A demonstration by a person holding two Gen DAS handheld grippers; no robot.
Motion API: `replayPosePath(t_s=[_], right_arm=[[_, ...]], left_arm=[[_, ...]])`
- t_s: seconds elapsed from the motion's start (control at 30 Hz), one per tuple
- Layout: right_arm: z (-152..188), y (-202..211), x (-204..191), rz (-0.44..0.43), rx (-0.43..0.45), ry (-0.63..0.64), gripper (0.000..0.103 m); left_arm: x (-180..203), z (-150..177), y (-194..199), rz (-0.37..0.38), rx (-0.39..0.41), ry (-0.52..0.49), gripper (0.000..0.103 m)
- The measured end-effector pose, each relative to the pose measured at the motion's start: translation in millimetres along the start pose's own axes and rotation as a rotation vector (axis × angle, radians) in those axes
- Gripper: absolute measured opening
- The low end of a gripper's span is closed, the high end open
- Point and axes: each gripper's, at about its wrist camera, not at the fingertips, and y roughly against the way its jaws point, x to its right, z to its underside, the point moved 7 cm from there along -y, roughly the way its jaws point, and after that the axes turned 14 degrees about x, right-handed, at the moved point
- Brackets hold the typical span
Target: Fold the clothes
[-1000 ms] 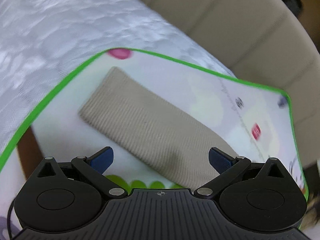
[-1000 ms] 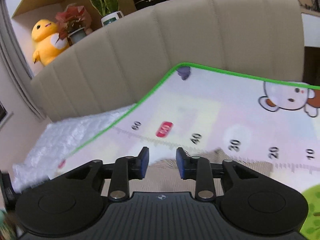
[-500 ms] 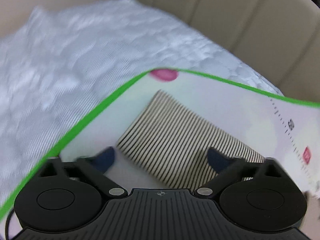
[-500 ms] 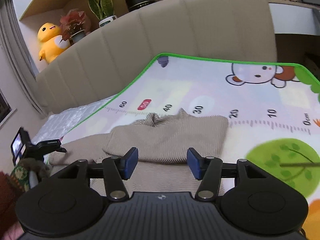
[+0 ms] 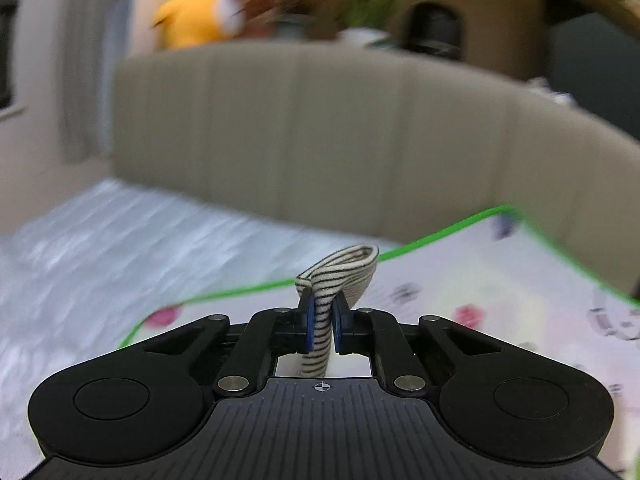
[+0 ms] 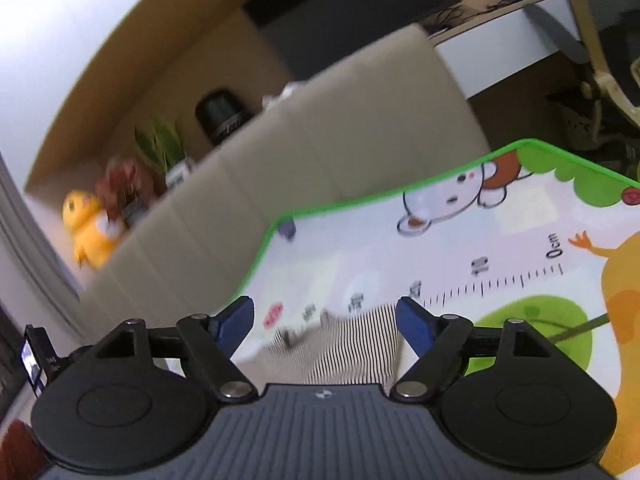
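Note:
My left gripper (image 5: 321, 326) is shut on a fold of the cream, black-striped garment (image 5: 338, 270), which stands up between the blue pads and curls over above them, lifted off the play mat (image 5: 500, 288). In the right wrist view my right gripper (image 6: 325, 320) is open and empty, its blue fingers (image 6: 236, 318) spread wide. It hovers over another part of the striped garment (image 6: 348, 348), which lies on the mat (image 6: 460, 248) just below and between the fingers.
A beige padded headboard (image 5: 340, 128) runs behind the mat. A white quilted bedcover (image 5: 120, 240) lies left of the mat. A shelf above holds a yellow plush toy (image 6: 90, 232), plants (image 6: 164, 156) and a black speaker (image 6: 220, 116).
My left gripper went from open above the flat garment to shut on a fold of it and tilted up towards the headboard. My right gripper opened wider and tilted.

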Motion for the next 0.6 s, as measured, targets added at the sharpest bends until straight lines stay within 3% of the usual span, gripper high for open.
replayPosePath(t_s=[0.27, 0.47, 0.6], right_arm=[[-21, 9, 15, -0.002, 0.063, -0.083, 0.084], [-28, 15, 21, -0.014, 0.081, -0.122, 0.086], [-33, 21, 23, -0.022, 0.104, -0.118, 0.091]], left_arm=[[132, -46, 37, 0.215, 0.076, -0.119, 0.01], [221, -29, 60, 0.357, 0.04, -0.181, 0.011], [250, -15, 67, 0.413, 0.015, -0.207, 0.02]])
